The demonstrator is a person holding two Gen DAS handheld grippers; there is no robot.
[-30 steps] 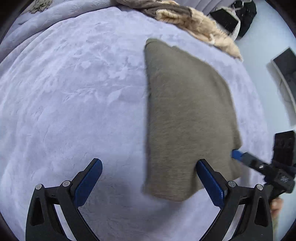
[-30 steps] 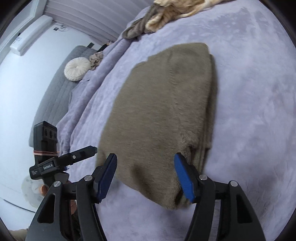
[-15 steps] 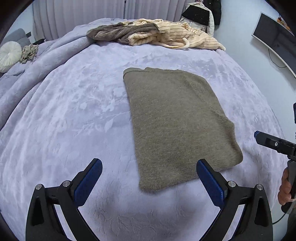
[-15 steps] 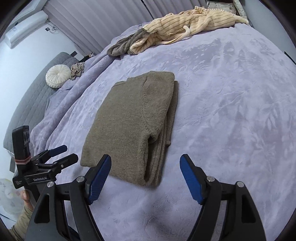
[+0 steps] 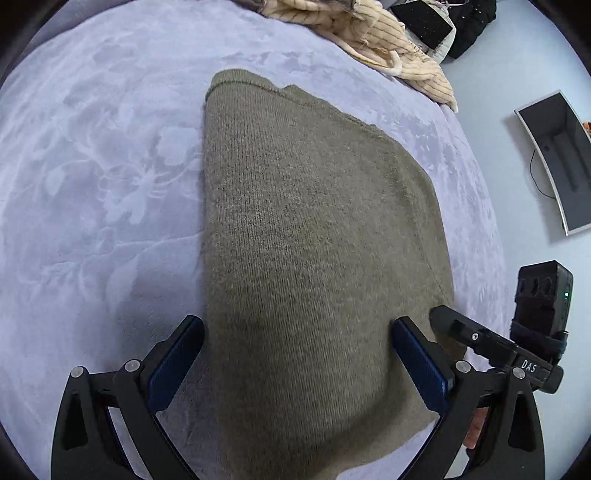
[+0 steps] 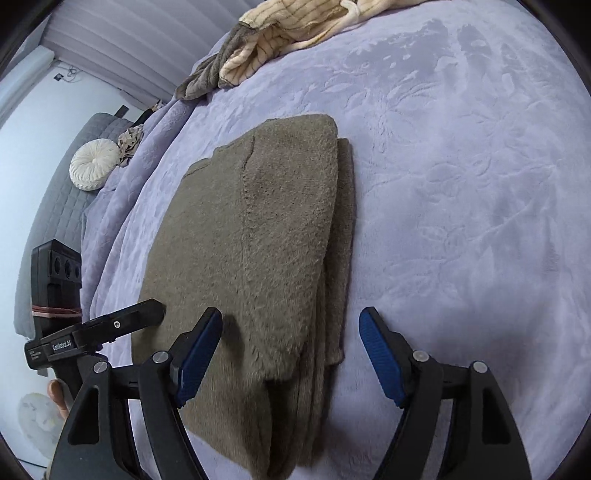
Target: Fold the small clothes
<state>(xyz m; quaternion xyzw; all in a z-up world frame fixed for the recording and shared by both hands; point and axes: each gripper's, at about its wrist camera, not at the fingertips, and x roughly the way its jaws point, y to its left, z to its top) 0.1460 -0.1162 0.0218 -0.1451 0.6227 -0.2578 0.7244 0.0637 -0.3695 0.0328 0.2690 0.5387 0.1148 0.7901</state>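
An olive-brown knit sweater lies folded into a long rectangle on the lavender blanket. In the right wrist view the sweater shows stacked layers along its right side. My left gripper is open just above the near end, its blue pads straddling the cloth's width without pressing it. My right gripper is open over the near right corner, with the layered edge between its pads and nothing clamped. Each gripper's black finger shows in the other's view: right gripper, left gripper.
A heap of cream striped and grey-brown clothes lies at the bed's far edge. A round white cushion rests on a grey quilted sofa to the left. A dark curved monitor stands beyond the bed's right edge.
Half a second ago both grippers were drawn back from the sweater; now both are close over its near end. The right jaws stand wider than a second ago.
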